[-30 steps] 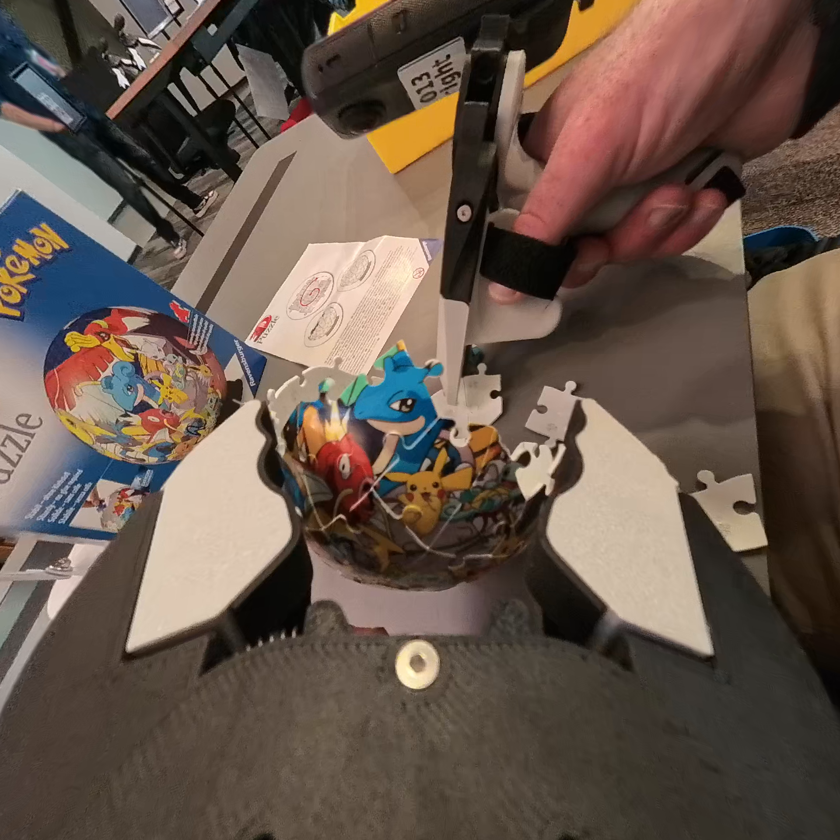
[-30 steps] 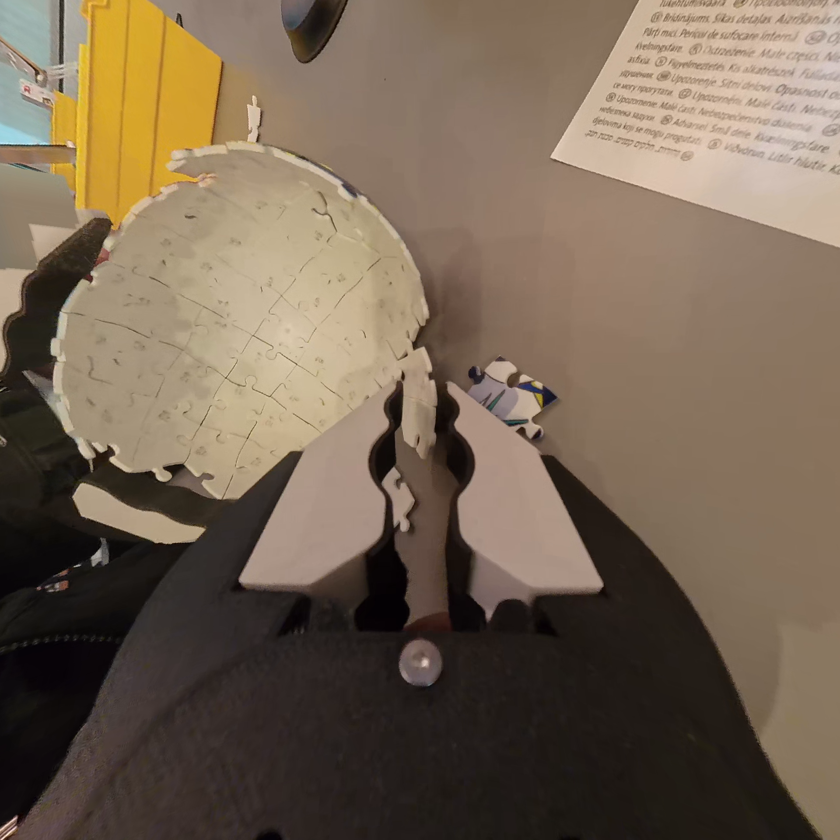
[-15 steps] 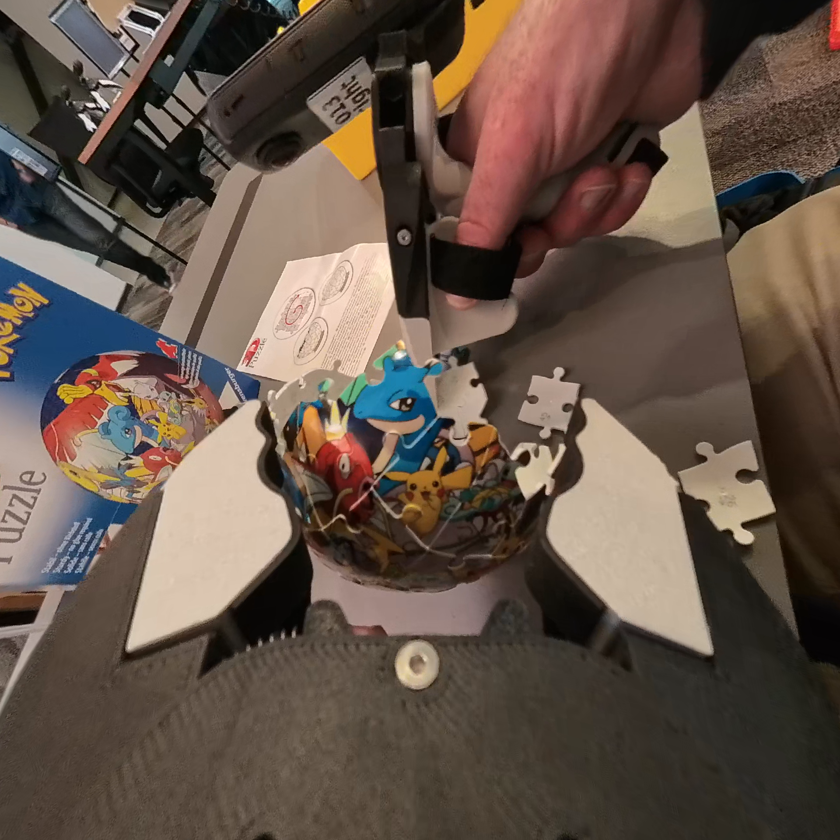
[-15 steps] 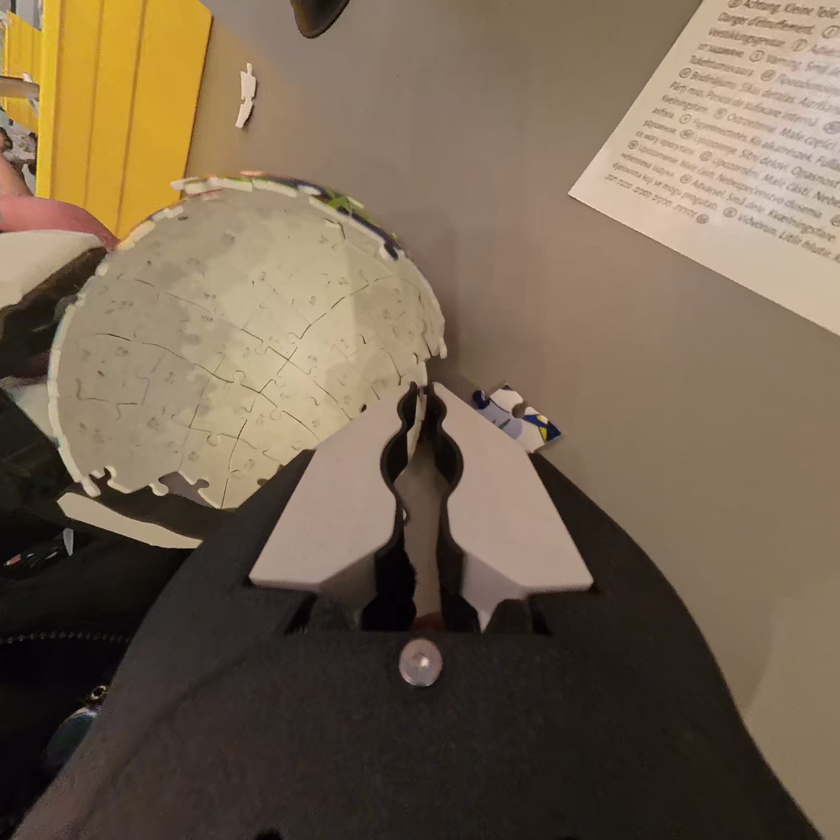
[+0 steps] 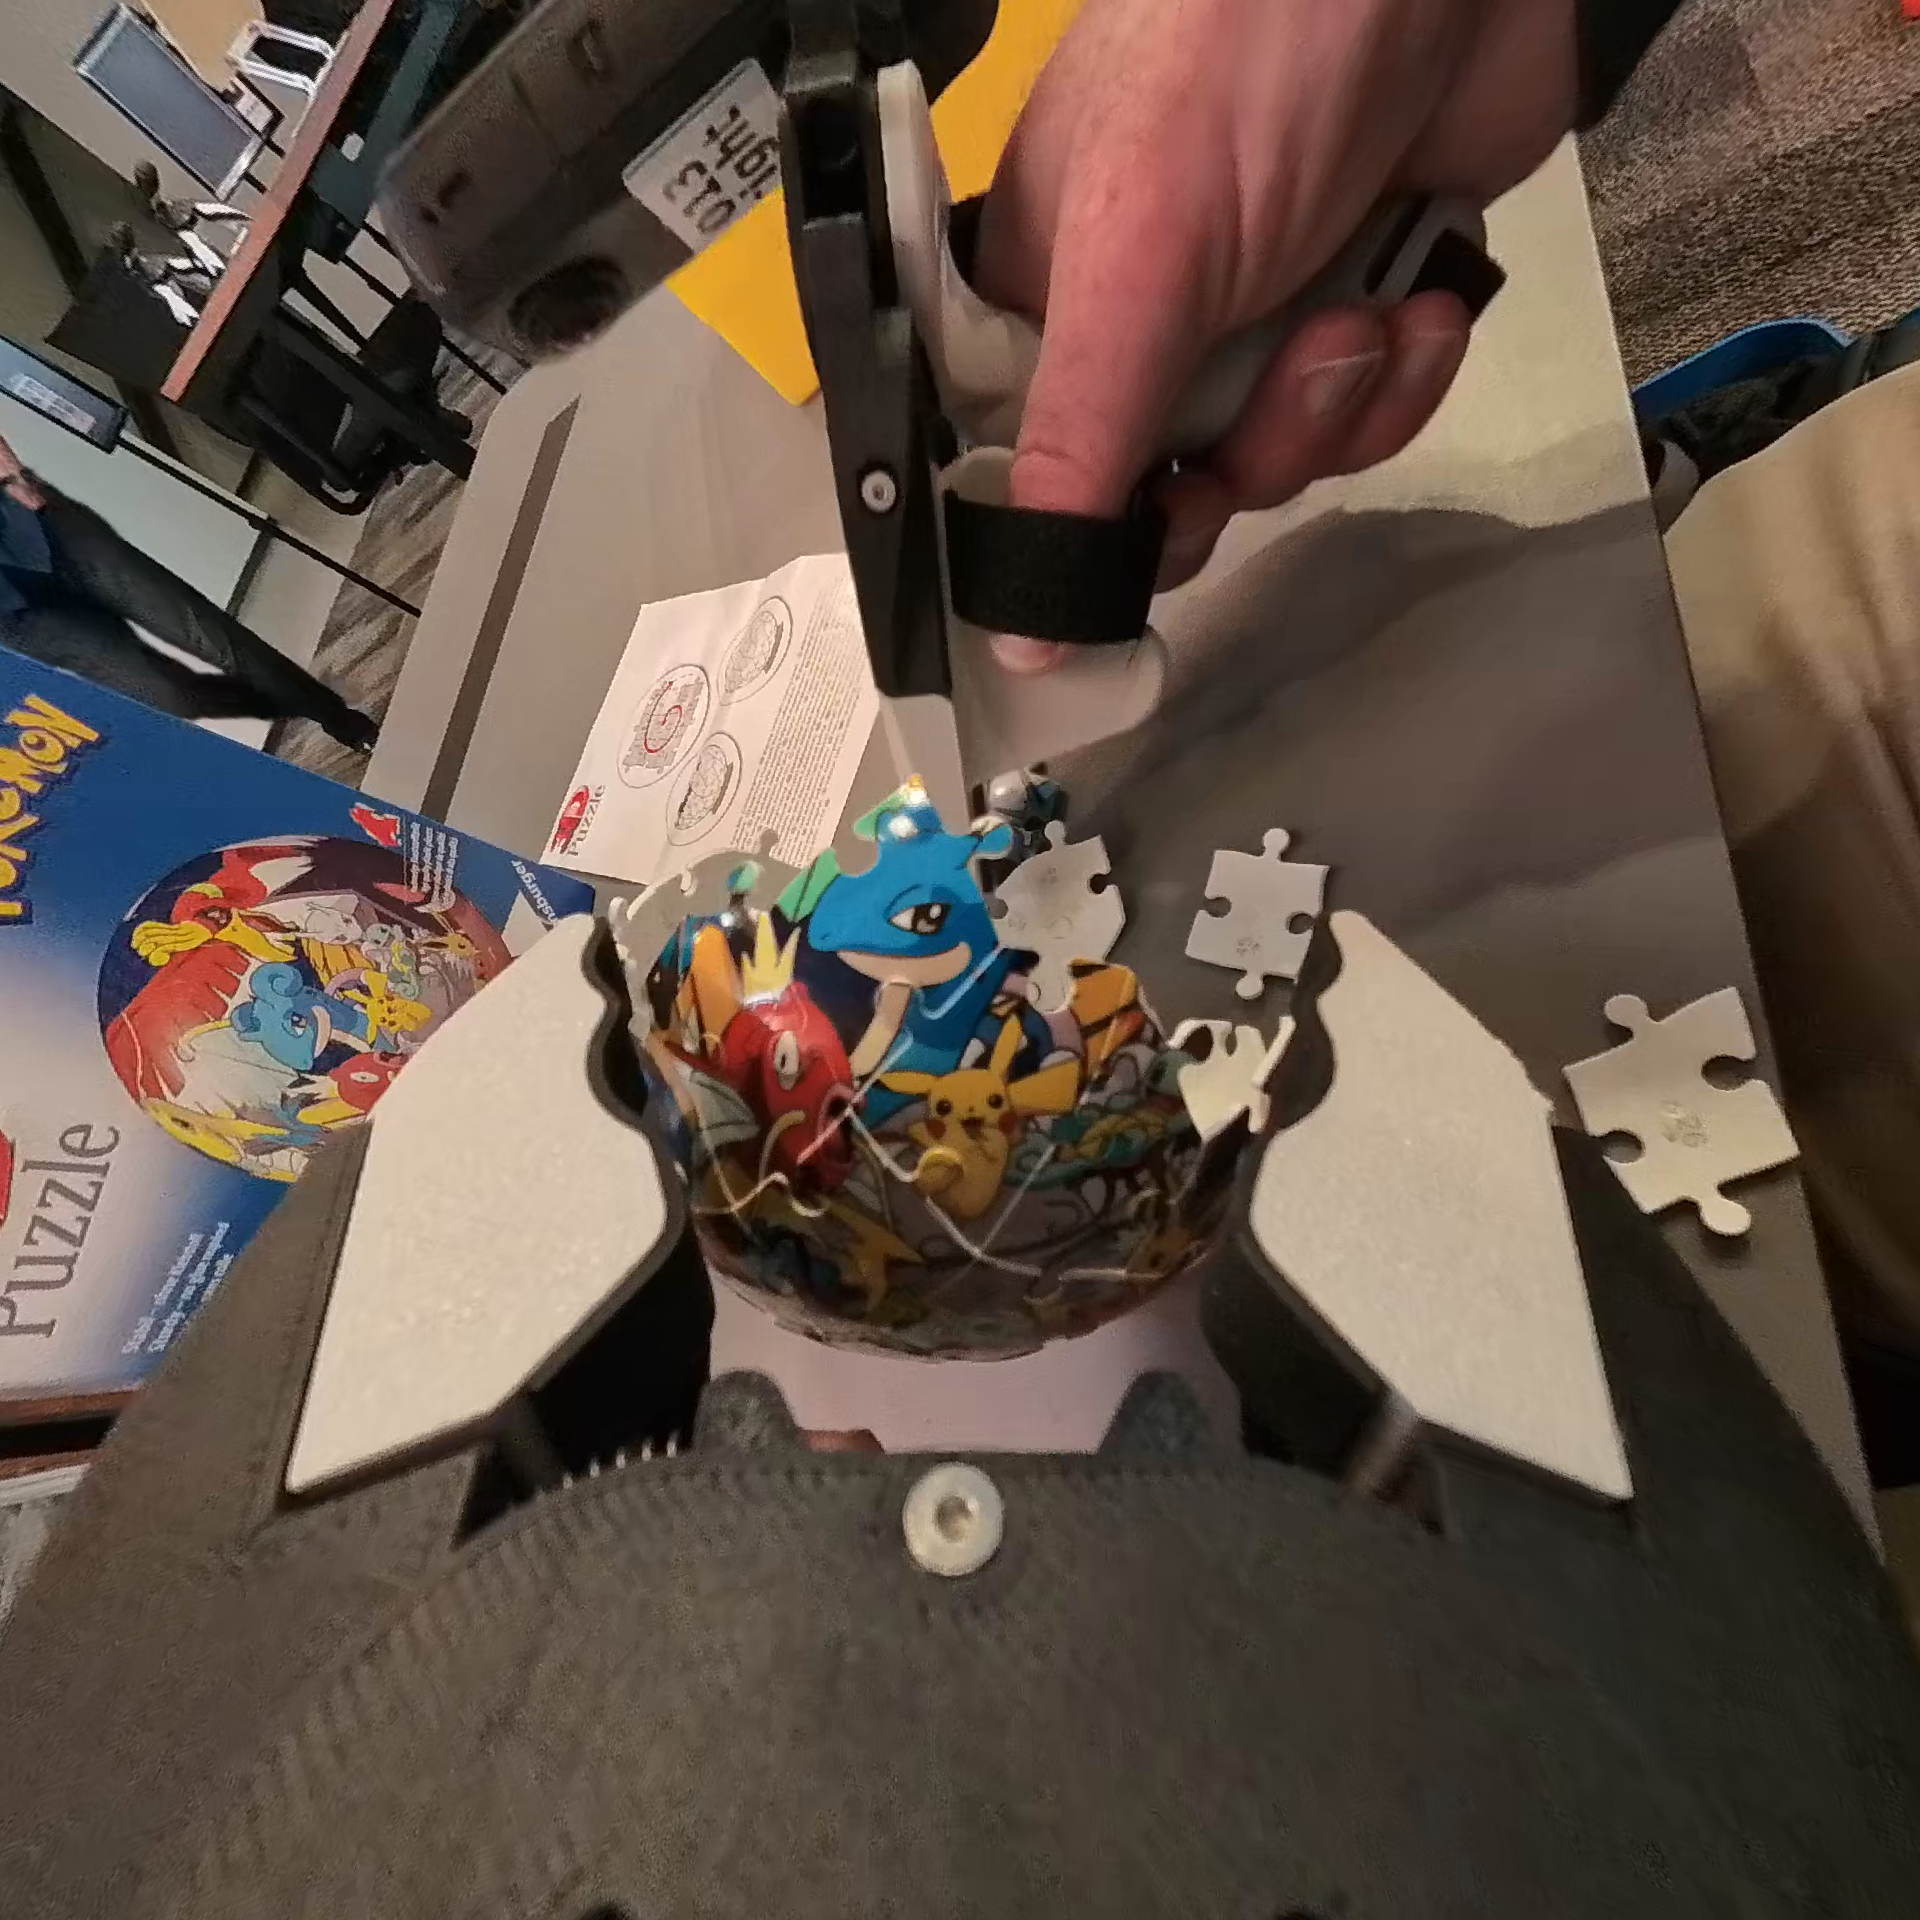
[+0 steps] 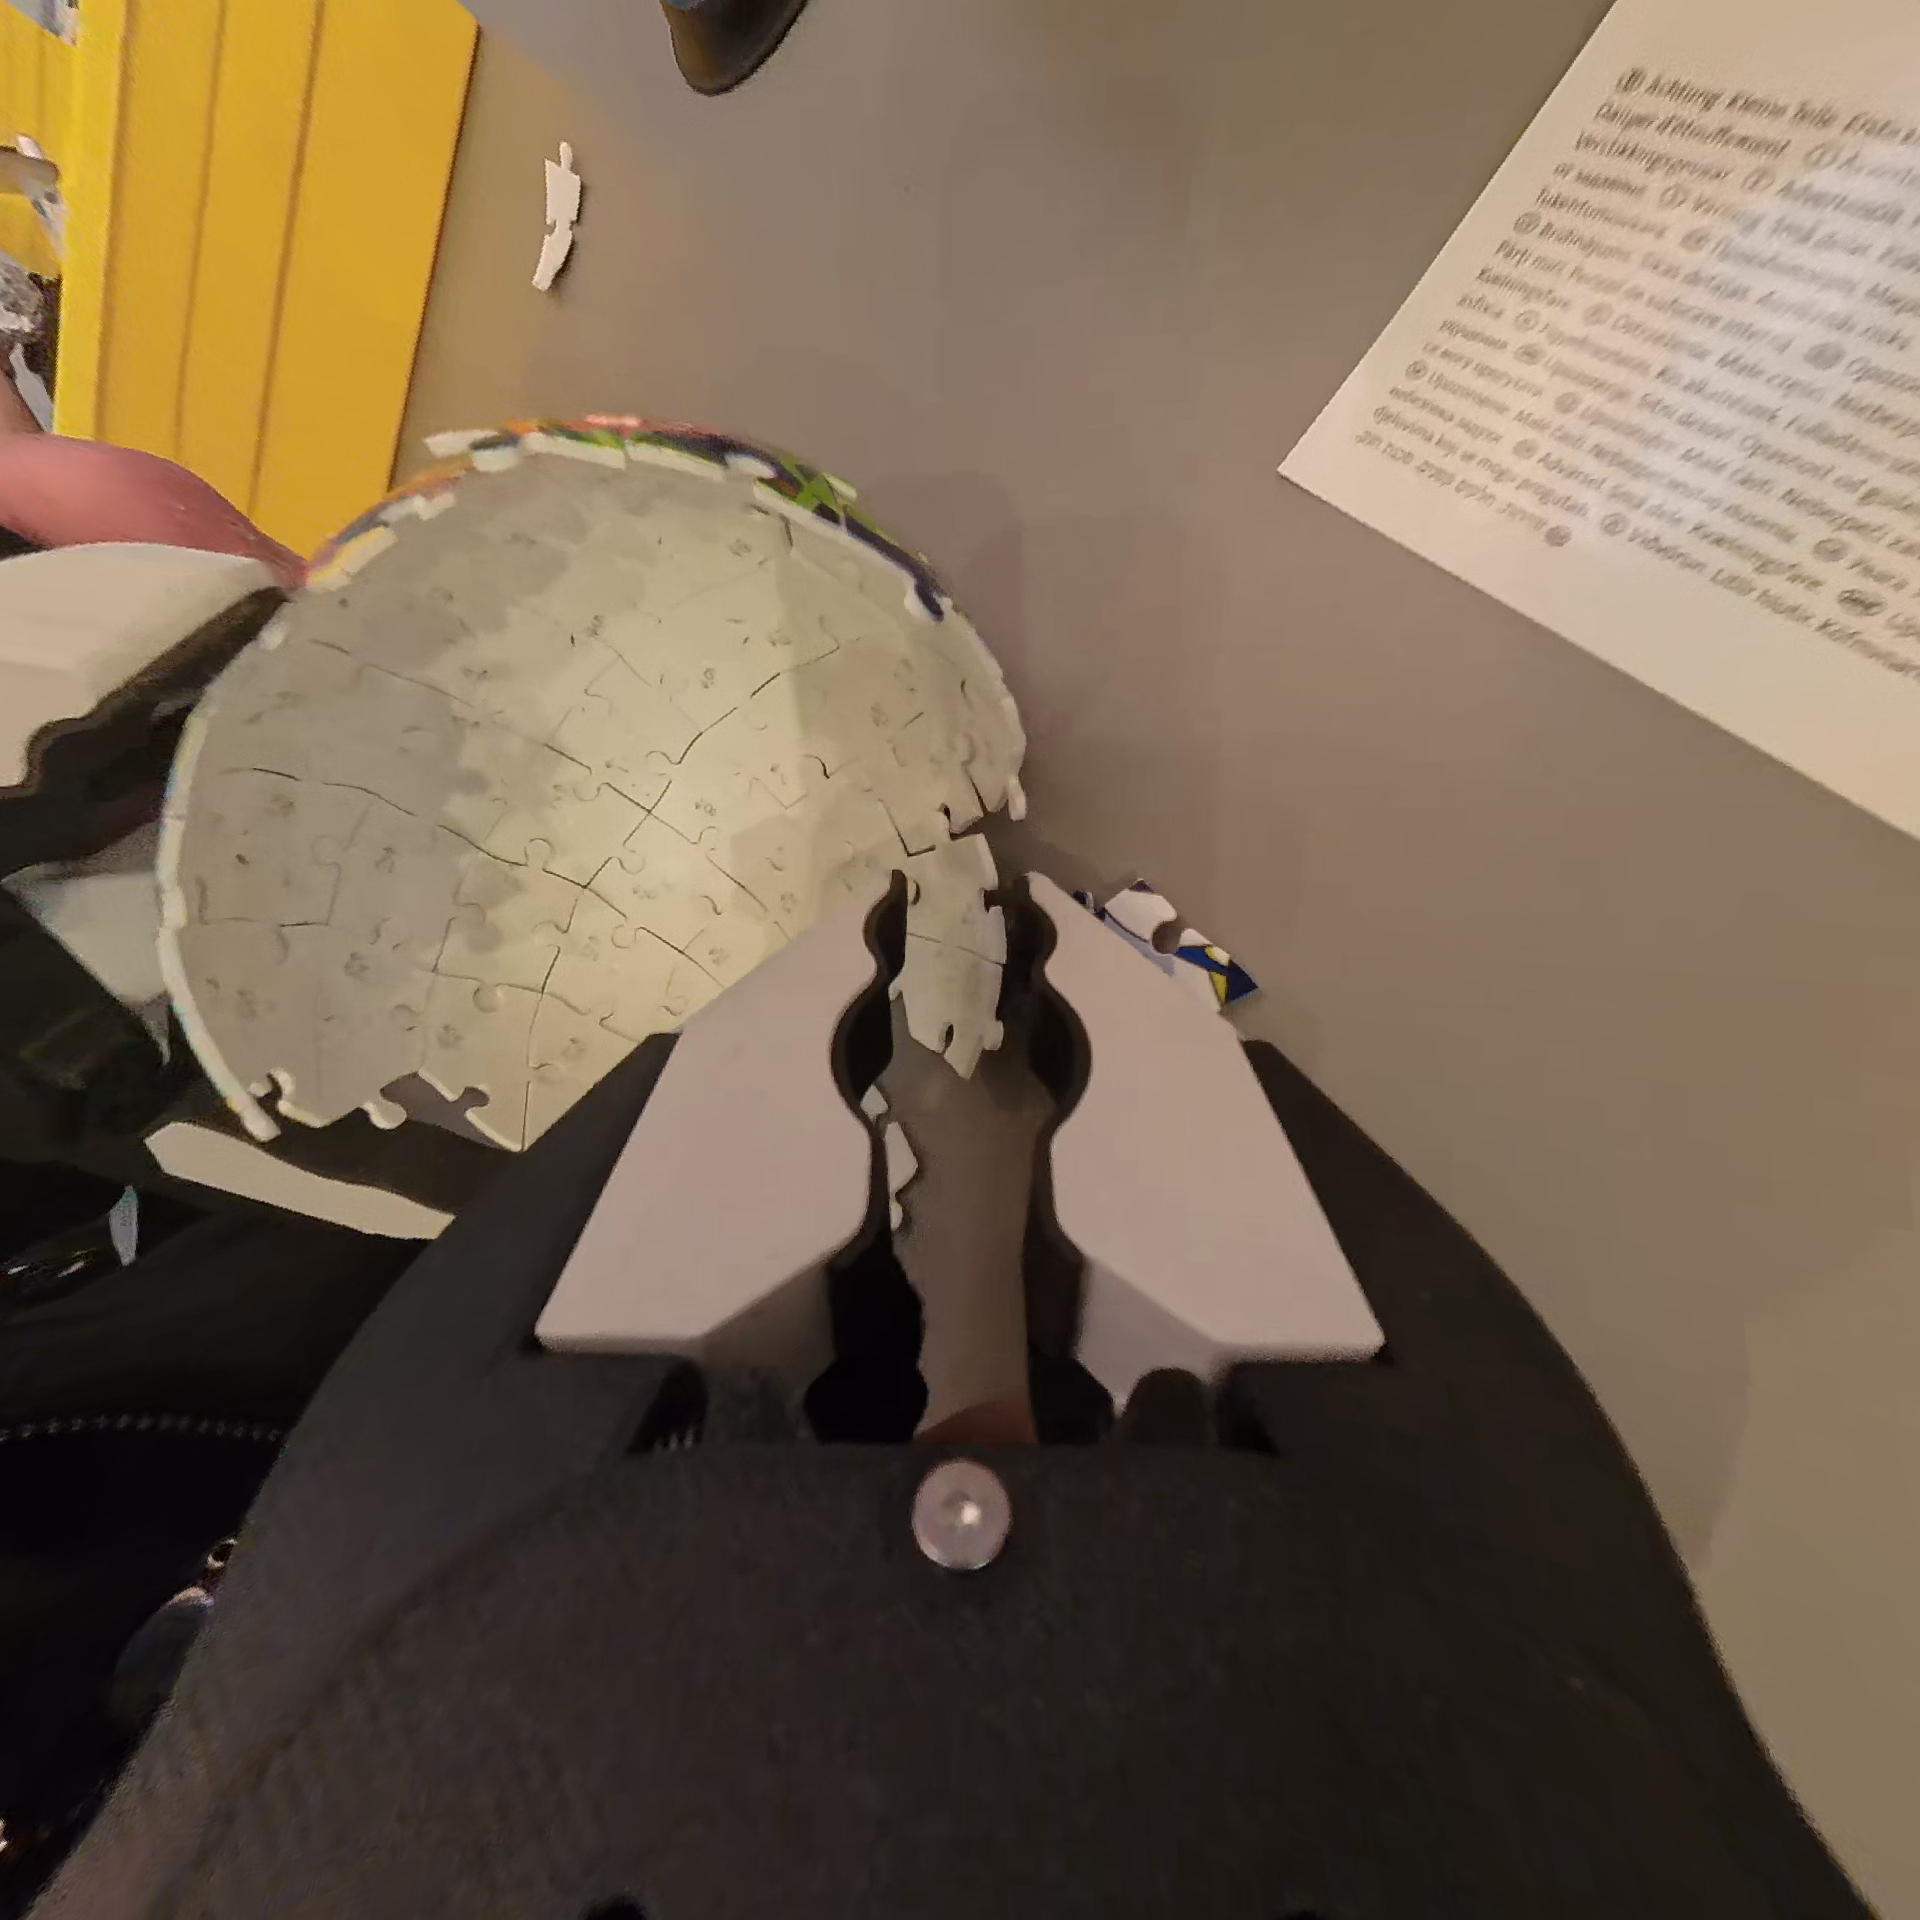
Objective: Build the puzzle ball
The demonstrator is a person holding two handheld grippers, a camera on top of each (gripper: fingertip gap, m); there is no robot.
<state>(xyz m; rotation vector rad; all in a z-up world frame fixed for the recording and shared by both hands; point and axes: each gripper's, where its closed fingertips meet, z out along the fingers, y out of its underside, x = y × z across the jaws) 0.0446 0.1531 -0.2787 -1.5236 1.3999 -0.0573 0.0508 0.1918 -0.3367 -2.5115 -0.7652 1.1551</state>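
The half-built puzzle ball is a coloured bowl of joined pieces. My left gripper is shut on its two sides and holds it over the grey table. The right wrist view shows its pale inner side. My right gripper has its jaws a little apart around a white puzzle piece that sits in the ball's rim. In the left wrist view a hand holds the right gripper pointing down at the rim, beside that piece.
Two loose white pieces lie right of the ball. A coloured piece lies by my right fingers. The blue puzzle box is at the left, an instruction sheet and a yellow box behind. Spacing between my two grippers at the tips: around 8 cm.
My right gripper's jaws closed tight at the rim half a second ago and have now parted a little. The piece now shows joined to the rim. The ball has tilted slightly.
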